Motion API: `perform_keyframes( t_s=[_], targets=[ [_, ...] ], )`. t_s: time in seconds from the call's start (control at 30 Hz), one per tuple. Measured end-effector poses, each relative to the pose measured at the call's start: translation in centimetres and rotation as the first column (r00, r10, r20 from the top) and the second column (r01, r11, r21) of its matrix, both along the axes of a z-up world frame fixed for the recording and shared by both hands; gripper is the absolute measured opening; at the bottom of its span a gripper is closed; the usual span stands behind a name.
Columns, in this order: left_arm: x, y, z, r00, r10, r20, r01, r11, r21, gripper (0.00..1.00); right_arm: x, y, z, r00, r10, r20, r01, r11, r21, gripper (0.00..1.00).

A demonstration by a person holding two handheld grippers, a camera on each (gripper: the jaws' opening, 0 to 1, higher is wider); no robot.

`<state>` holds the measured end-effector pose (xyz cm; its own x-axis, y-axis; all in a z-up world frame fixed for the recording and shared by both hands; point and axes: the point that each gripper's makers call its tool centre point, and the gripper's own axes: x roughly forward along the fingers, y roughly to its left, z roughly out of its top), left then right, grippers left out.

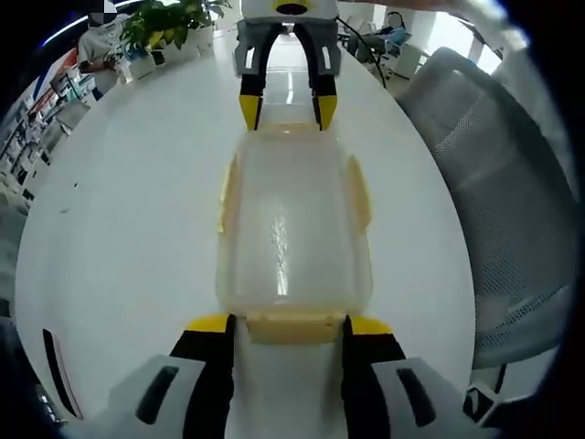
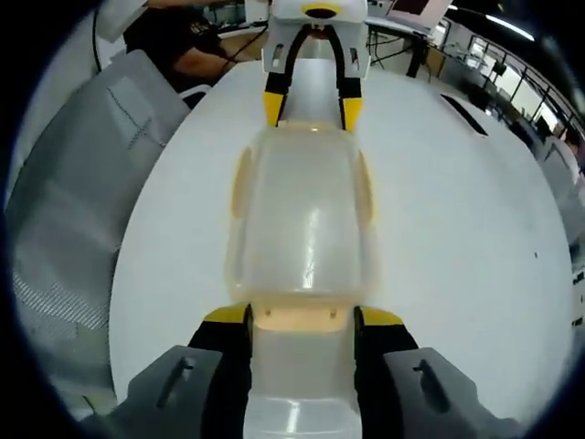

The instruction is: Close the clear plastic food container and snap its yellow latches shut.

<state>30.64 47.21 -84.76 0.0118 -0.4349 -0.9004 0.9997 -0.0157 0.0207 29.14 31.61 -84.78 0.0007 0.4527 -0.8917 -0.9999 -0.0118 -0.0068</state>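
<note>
The clear plastic container (image 1: 292, 229) (image 2: 302, 219) lies lengthwise on a round white table (image 1: 119, 210) (image 2: 457, 238), with its lid resting on top. Yellow latches run along its long sides (image 1: 359, 192) (image 2: 240, 183). My left gripper (image 1: 291, 326) is open at the near end, its yellow-tipped fingers (image 1: 208, 325) flanking the yellow end latch (image 1: 291, 329). My right gripper (image 2: 302, 317) is open at the opposite end, straddling that end's latch (image 2: 297, 320). Each gripper appears across the container in the other's view: the right gripper (image 1: 288, 110), the left gripper (image 2: 311, 105).
A grey mesh office chair (image 1: 494, 183) (image 2: 73, 183) stands close beside the table. A potted plant (image 1: 174, 23) sits at the far edge. A person in dark clothes (image 2: 183, 46) sits beyond the table. A flat dark object (image 1: 55, 366) (image 2: 466, 114) lies near the rim.
</note>
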Motion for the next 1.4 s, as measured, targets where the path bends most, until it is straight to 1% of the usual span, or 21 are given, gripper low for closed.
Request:
perform_keyframes(
  t_s=[0.13, 0.17, 0.2, 0.33, 0.5, 0.7, 0.77, 0.87, 0.97, 1.07, 1.1, 1.13, 1.17, 1.23, 1.27, 1.33, 1.4],
  targets=[
    [-0.2, 0.0, 0.1, 1.000, 0.014, -0.002, -0.014, 1.000, -0.021, 0.39, -0.1, 0.0, 0.0, 1.000, -0.007, 0.000, 0.007, 1.000, -0.031, 0.37],
    [-0.2, 0.0, 0.1, 1.000, 0.015, -0.002, -0.015, 1.000, -0.023, 0.37, -0.1, 0.0, 0.0, 1.000, -0.007, 0.000, 0.007, 0.999, -0.036, 0.37],
    [-0.4, 0.1, 0.1, 1.000, 0.017, -0.003, -0.017, 1.000, -0.025, 0.33, 0.0, -0.1, 0.0, 1.000, -0.016, -0.001, 0.016, 0.999, -0.044, 0.37],
    [-0.4, 0.0, 0.3, 1.000, 0.022, -0.003, -0.023, 0.999, -0.033, 0.33, 0.1, -0.2, -0.1, 1.000, -0.017, -0.003, 0.017, 0.998, -0.055, 0.36],
    [-0.4, -0.1, 0.3, 1.000, 0.018, 0.004, -0.018, 1.000, 0.009, 0.33, 0.1, -0.3, -0.1, 1.000, -0.022, -0.006, 0.021, 0.998, -0.062, 0.36],
    [-0.4, -0.1, 0.4, 1.000, 0.027, 0.000, -0.027, 0.999, 0.030, 0.34, 0.2, -0.2, -0.1, 1.000, -0.021, -0.009, 0.020, 0.994, -0.105, 0.36],
    [-0.4, -0.1, 0.4, 1.000, 0.024, 0.000, -0.024, 0.999, 0.032, 0.34, 0.2, -0.3, -0.1, 1.000, -0.022, -0.009, 0.021, 0.994, -0.111, 0.36],
    [-0.5, -0.2, 0.4, 1.000, 0.030, 0.001, -0.030, 0.998, 0.051, 0.33, 0.2, -0.3, -0.1, 1.000, -0.025, -0.011, 0.024, 0.993, -0.118, 0.36],
    [-0.4, -0.1, 0.4, 1.000, 0.025, -0.003, -0.025, 0.998, 0.050, 0.33, 0.2, -0.3, -0.1, 1.000, -0.029, -0.012, 0.027, 0.993, -0.119, 0.36],
    [-0.4, 0.1, 0.4, 1.000, 0.020, -0.007, -0.020, 0.999, 0.029, 0.33, 0.2, -0.3, -0.1, 0.999, -0.033, -0.012, 0.031, 0.993, -0.116, 0.35],
    [-0.4, 0.0, 0.4, 1.000, 0.012, -0.004, -0.012, 1.000, 0.024, 0.33, 0.2, -0.2, -0.1, 1.000, -0.019, -0.008, 0.018, 0.993, -0.115, 0.35],
    [-0.4, 0.0, 0.4, 1.000, 0.012, -0.003, -0.012, 1.000, 0.026, 0.32, 0.2, -0.1, -0.1, 1.000, -0.027, -0.009, 0.026, 0.992, -0.121, 0.35],
    [-0.2, 0.0, 0.3, 1.000, 0.016, -0.001, -0.016, 0.999, 0.039, 0.32, 0.3, 0.0, -0.1, 1.000, -0.021, -0.002, 0.020, 0.990, -0.139, 0.35],
    [-0.3, 0.0, 0.3, 1.000, 0.023, 0.003, -0.023, 0.997, 0.071, 0.32, 0.4, 0.0, -0.1, 1.000, -0.017, 0.001, 0.017, 0.989, -0.148, 0.35],
    [-0.3, 0.0, 0.3, 1.000, 0.027, 0.002, -0.027, 0.997, 0.075, 0.32, 0.5, 0.0, -0.1, 1.000, -0.011, 0.007, 0.012, 0.989, -0.149, 0.35],
    [-0.2, 0.2, 0.5, 0.999, 0.045, -0.008, -0.044, 0.996, 0.077, 0.33, 0.8, 0.0, 0.4, 1.000, -0.005, 0.019, 0.008, 0.990, -0.141, 0.35],
    [-0.1, 0.5, 1.0, 0.999, 0.047, -0.010, -0.046, 0.996, 0.073, 0.33, 1.0, 0.1, 1.4, 1.000, -0.009, 0.013, 0.010, 0.993, -0.117, 0.35]
  ],
)
